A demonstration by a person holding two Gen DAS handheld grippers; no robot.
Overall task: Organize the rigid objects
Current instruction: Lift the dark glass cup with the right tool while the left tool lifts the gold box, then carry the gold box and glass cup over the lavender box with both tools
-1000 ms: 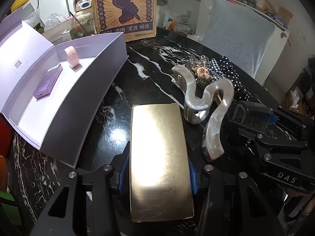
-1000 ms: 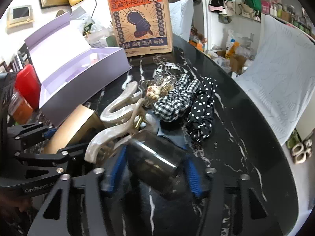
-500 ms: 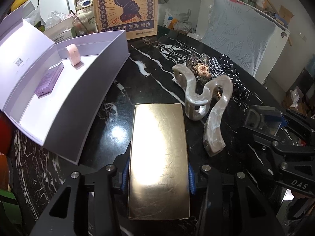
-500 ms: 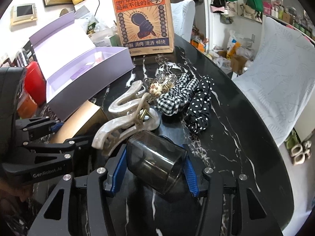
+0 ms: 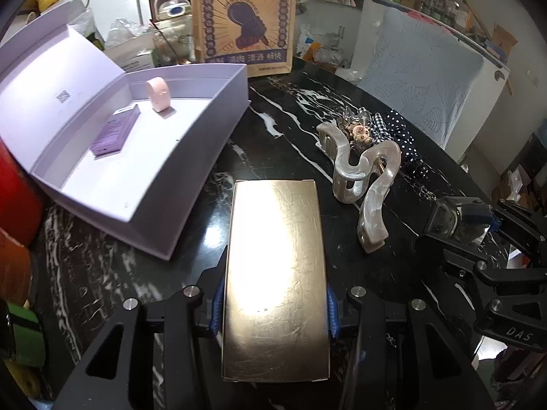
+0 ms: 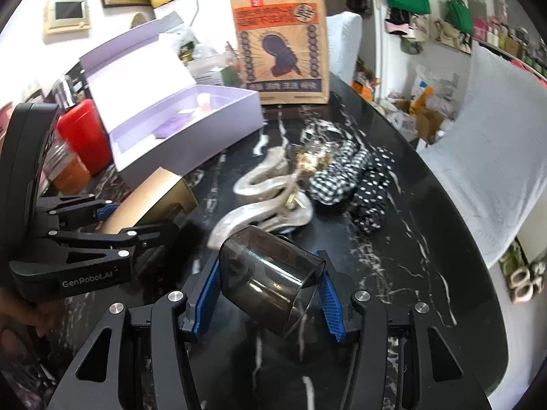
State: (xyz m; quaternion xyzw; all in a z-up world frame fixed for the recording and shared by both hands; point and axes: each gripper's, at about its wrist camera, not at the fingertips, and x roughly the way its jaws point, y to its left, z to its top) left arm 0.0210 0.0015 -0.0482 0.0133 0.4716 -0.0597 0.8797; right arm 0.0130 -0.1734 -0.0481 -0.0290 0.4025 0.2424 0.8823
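Observation:
My left gripper is shut on a flat gold box, which it holds above the black marble table. In the right wrist view the same gold box sits in the left gripper at the left. My right gripper is shut on a smoky clear plastic cup lying tilted between its blue pads. The open lilac box stands to the left, holding a purple packet and a small pink piece. A pearly hair claw lies right of the gold box.
Checked and dotted scrunchies and a small charm lie behind the claw. A printed paper bag stands at the table's back. A red container is at the left, a white padded chair at the right.
Both grippers have lifted and drawn back a little with their loads. The lilac box and the hair claw look farther away and more of the table shows.

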